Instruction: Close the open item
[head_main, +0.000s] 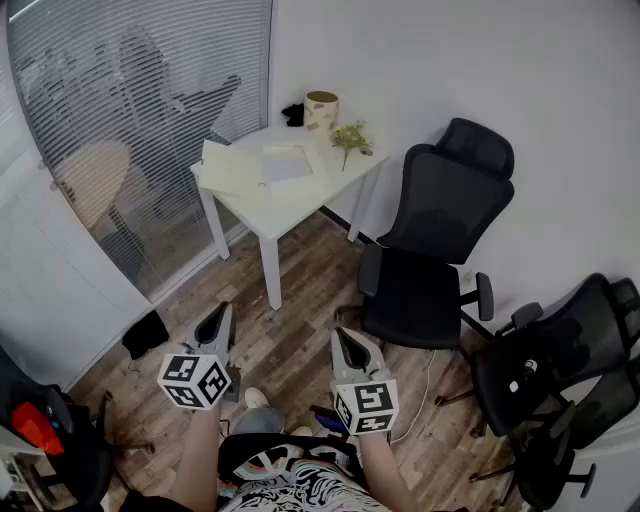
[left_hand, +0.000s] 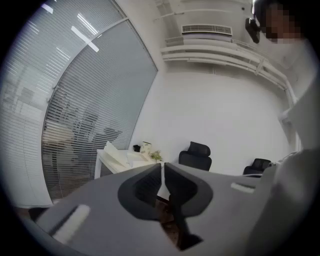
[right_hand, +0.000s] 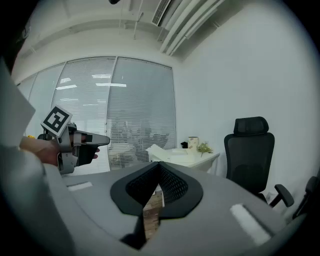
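Observation:
A cream, folder-like item (head_main: 238, 167) lies open on the small white table (head_main: 300, 195) across the room, with one flap raised; it also shows in the left gripper view (left_hand: 116, 156) and in the right gripper view (right_hand: 156, 151). My left gripper (head_main: 222, 318) is held low over the wooden floor, well short of the table, and its jaws are shut on nothing (left_hand: 162, 166). My right gripper (head_main: 345, 340) hangs beside it, also shut and empty (right_hand: 160, 165). The right gripper view catches the left gripper (right_hand: 75, 142) in a hand.
A pale cup (head_main: 321, 108), a small green sprig (head_main: 350, 137) and a dark object (head_main: 293, 114) stand at the table's far end. A black office chair (head_main: 440, 240) stands right of the table, more chairs (head_main: 560, 350) farther right. A blind-covered glass wall (head_main: 130, 110) runs along the left.

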